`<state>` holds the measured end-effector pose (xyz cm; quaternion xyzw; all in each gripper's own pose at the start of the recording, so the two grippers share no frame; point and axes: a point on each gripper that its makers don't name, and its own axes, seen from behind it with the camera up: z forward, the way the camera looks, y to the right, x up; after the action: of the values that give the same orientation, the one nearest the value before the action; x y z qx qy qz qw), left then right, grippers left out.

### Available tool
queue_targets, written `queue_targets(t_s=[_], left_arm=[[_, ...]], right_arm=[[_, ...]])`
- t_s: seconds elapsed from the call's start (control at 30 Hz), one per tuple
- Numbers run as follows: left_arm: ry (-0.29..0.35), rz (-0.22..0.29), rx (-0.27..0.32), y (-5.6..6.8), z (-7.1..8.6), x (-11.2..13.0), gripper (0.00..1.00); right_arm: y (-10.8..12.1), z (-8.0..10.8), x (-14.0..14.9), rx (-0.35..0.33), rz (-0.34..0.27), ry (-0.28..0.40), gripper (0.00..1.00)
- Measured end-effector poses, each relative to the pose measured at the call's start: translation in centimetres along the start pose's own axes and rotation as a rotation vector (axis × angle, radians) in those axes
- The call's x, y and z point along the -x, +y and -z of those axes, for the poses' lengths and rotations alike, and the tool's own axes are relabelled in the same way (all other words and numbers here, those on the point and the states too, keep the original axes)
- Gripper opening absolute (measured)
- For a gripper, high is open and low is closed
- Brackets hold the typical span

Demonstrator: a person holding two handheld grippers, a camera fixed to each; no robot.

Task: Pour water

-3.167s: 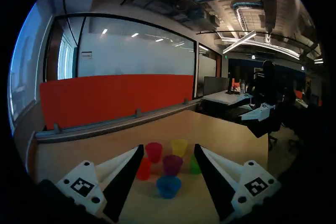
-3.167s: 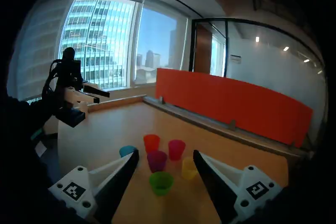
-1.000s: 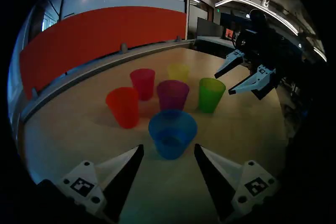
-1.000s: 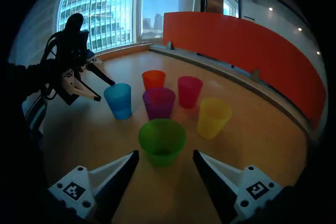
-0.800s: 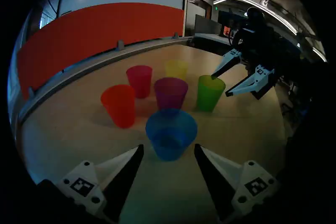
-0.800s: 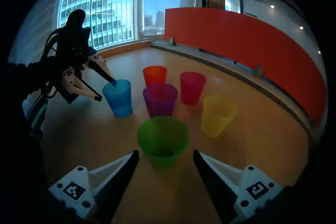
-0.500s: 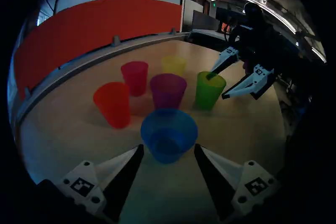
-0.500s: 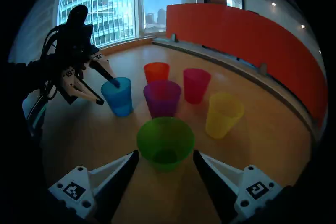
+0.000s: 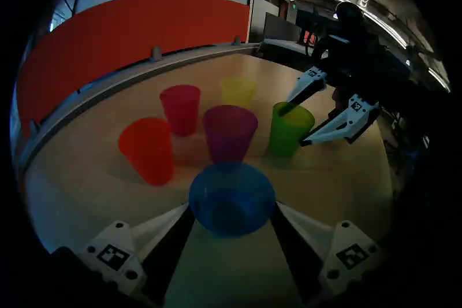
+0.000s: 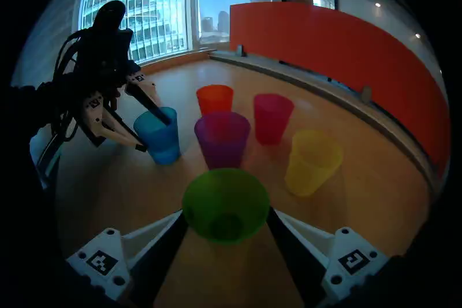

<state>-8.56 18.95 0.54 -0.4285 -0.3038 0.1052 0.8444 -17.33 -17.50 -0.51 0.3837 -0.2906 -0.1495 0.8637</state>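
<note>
So, the left tongs (image 9: 231,208) are spread wide with the blue cup (image 9: 231,192) sitting between them. The right tongs (image 10: 226,212), equally wide, straddle the green cup (image 10: 225,195). Both cups stand upright on the wooden surface (image 10: 358,215).

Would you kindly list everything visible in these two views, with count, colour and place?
table: 1, light wood, under everything
blue cup: 1, blue, upright between the left gripper's fingers
green cup: 1, green, upright between the right gripper's fingers
purple cup: 1, purple, middle of the cluster
red-orange cup: 1, red-orange, beside the pink cup
pink cup: 1, pink, nearer the partition
yellow cup: 1, yellow, nearer the partition
partition: 1, orange, along the table's edge
windows: several panes, bright, beyond the table
left gripper: 1, white and black, open
right gripper: 1, white and black, open
</note>
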Motion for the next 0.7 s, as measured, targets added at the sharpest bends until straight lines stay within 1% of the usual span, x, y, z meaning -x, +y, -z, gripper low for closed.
queue_targets(t_s=[0.17, 0.37, 0.7], left_arm=[[0.007, 0.003, 0.005, 0.01, -0.22, -0.29, 0.89], [0.013, -0.012, 0.0, 0.03, -0.38, -0.5, 0.89], [0.022, -0.002, -0.005, 0.01, -0.44, -0.62, 0.88]], right_arm=[[-0.1, -0.28, -0.26, -0.005, 0.0, 0.005, 1.0], [-0.03, -0.44, -0.58, -0.007, 0.003, 0.009, 1.0], [-0.17, -0.44, -0.78, -0.005, 0.014, 0.007, 1.0]])
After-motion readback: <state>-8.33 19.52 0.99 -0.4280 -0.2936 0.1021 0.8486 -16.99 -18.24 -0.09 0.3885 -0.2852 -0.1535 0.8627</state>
